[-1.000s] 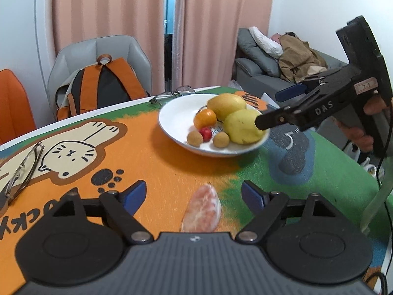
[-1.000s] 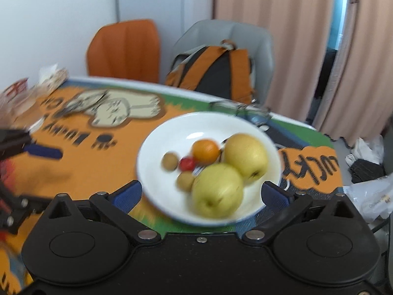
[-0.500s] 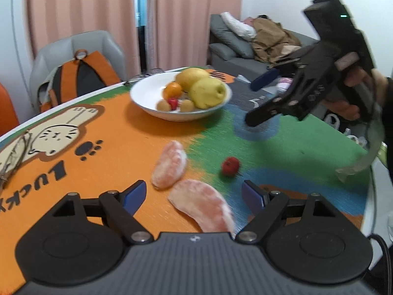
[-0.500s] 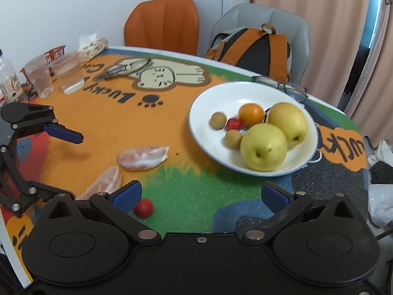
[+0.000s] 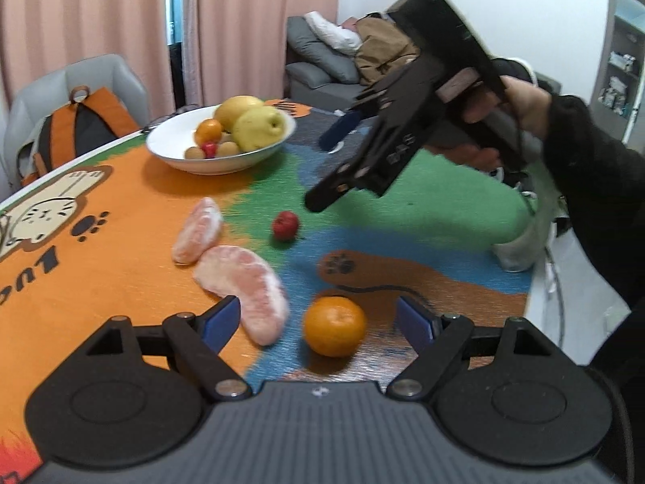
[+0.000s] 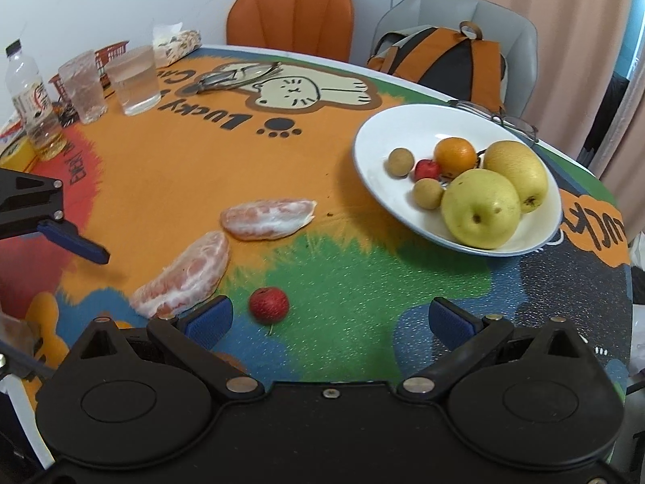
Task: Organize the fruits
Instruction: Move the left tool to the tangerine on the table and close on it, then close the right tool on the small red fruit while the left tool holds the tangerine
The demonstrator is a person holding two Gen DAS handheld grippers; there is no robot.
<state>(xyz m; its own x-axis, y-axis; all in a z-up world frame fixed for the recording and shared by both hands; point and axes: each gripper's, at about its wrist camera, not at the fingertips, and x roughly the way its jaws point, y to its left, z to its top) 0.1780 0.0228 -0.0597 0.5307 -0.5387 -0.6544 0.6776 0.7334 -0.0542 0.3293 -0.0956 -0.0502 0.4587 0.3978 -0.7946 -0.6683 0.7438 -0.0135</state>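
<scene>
A white bowl (image 6: 387,129) (image 5: 169,153) holds two yellow pears, a small orange, a red fruit and two brown longans. On the mat lie two peeled pomelo segments (image 6: 268,218) (image 6: 189,274) (image 5: 246,286) (image 5: 197,230), a small red fruit (image 6: 269,304) (image 5: 285,224) and a mandarin (image 5: 334,326). My left gripper (image 5: 318,320) is open and empty, with the mandarin between its fingers and a pomelo segment by the left finger. My right gripper (image 6: 330,318) is open and empty, just behind the red fruit; it also shows in the left wrist view (image 5: 334,169).
Two glasses (image 6: 133,80), a water bottle (image 6: 32,101), a tissue pack (image 6: 175,40) and eyeglasses (image 6: 238,74) stand at the far left of the table. An orange chair (image 6: 294,12) and a grey chair with a backpack (image 6: 443,60) stand behind it. The table edge (image 5: 536,282) is on the right.
Both grippers have pulled back from the bowl toward the near side of the table. The mandarin has come into the left wrist view, between the left fingers. Both stay open.
</scene>
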